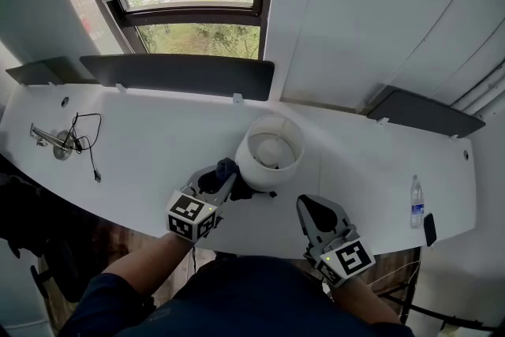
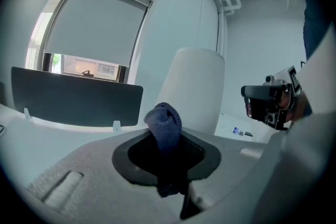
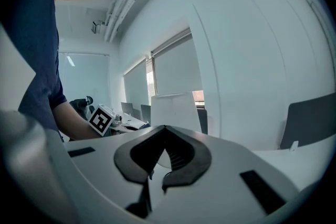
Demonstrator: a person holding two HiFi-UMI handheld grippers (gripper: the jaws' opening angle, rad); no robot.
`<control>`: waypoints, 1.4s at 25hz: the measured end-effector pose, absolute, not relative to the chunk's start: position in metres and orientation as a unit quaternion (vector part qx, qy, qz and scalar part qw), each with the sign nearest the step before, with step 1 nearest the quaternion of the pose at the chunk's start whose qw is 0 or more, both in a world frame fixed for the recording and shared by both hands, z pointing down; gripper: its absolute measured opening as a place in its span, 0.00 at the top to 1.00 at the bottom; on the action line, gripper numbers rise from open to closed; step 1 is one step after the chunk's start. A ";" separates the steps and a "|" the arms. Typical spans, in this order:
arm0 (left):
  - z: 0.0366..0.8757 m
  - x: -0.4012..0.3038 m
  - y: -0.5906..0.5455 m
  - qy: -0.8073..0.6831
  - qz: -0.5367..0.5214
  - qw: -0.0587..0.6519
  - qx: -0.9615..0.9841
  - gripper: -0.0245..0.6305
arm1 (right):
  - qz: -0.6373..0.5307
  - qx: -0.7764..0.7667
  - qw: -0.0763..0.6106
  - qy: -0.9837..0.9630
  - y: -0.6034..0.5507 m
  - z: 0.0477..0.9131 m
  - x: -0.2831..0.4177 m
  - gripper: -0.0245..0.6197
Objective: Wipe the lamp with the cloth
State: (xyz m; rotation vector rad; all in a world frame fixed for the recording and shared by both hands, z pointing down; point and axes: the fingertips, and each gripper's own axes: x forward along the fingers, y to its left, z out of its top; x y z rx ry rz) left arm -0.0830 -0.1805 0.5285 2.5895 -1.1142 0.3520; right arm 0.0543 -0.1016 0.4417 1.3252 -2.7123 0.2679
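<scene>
Head view: one lamp (image 1: 270, 152) is set on the tabletop (image 1: 158, 140), with open surface on both sides. One cloth (image 1: 228, 166) is clamped in the left hand-held gripper (image 1: 218, 181) just beside it. The right hand-held gripper (image 1: 314, 209), closed and empty, is held near the front edge.

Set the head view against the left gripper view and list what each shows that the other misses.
Head view only: the open top of the lamp shade, and the marker cube on the left gripper. Left gripper view only: a close look at that gripper's jaws shut on the cloth. Both: the lamp, the blue cloth, the right gripper and the desk.
</scene>
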 end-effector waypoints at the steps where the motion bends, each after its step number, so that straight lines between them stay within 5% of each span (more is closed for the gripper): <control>1: 0.526 -0.082 -0.181 -0.387 0.124 0.148 0.902 0.83 | 0.088 0.437 0.054 -0.894 -0.102 0.441 0.054 0.95; 25: 0.398 -0.070 -0.210 -0.382 0.072 0.056 0.920 0.83 | 0.091 0.434 0.013 -0.896 -0.110 0.430 0.060 0.95; 35: 0.415 -0.071 -0.228 -0.398 0.058 0.061 0.913 0.83 | 0.096 0.444 0.026 -0.890 -0.111 0.437 0.068 0.95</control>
